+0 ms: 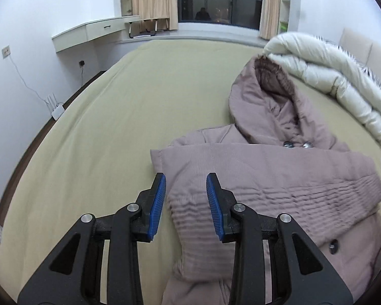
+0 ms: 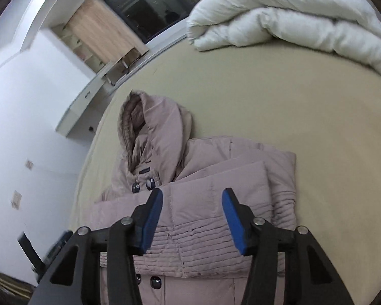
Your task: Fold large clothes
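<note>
**Sleeves crossed, body fold next**

The coat lies at lower centre on the bed. The left gripper and right gripper hover spread, holding nothing. Best to pinch both hem corners evenly and fold toward the hood.

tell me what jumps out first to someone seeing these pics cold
A mauve hooded coat lies on the beige bed, sleeves folded across its chest. Both open grippers, left and right, hover above it. A white duvet is bunched beyond the hood.
</note>
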A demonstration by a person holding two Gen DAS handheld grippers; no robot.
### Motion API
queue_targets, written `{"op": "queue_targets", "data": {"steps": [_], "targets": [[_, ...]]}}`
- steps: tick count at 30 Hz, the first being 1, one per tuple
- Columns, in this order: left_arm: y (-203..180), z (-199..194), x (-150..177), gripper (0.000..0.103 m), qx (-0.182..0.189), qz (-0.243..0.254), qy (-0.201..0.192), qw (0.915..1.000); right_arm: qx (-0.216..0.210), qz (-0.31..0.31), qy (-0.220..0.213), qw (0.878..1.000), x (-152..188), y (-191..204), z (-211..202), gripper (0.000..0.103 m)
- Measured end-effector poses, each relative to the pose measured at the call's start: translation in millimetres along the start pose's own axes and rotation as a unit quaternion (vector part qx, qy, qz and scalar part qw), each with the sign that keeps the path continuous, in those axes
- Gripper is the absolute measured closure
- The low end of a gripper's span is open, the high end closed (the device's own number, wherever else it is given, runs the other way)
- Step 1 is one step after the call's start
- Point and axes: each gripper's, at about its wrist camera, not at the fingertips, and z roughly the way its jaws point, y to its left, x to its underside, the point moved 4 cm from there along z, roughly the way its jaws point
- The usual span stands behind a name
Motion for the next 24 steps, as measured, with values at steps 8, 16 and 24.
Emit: {"op": "queue_targets", "data": {"steps": [8,16,24], "targets": [[-0.8,65.4,34.1,0.070,-0.001,0.024,0.070,0.9973,0.145,-0.195,0.006,0.970,61.9,1.1,71.3,0.047],[12.3,31.6,34.2,0.070,0.002,0.002,0.036,0.9993,0.117,-0.163,-0.026,0.979,46.0,24.7,25.1,0.047],[9.3,13.6,17.8,0.064,0.015,-0.001,0.024,0.9996,0.130,-0.232,0.038,0.963,85.6,42.4,70.7,0.029]]}}
